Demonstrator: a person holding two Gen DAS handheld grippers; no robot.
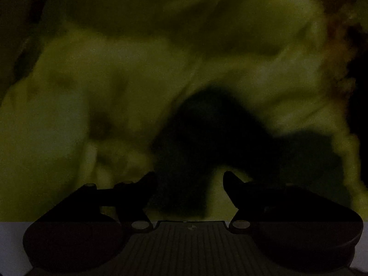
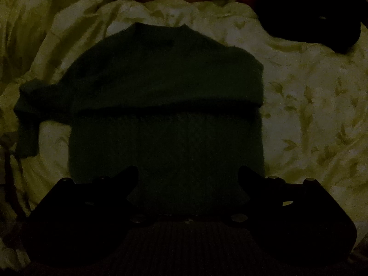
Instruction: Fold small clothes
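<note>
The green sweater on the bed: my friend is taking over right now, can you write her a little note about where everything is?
Left tool: open, holding nothing, over the bedsheet; its view is blurred.
Right tool: open, holding nothing, above the sweater's bottom hem.
Green sweater: lying flat on the leaf-print bedsheet, neck away from the camera. One sleeve looks folded across the chest; the other sleeve sticks out on the picture's left.
A dark piece of clothing waits at the top right corner.
Left to do: fold in that loose sleeve, fold the body, then the dark piece.

Very dim, grainy — left view blurred
</note>
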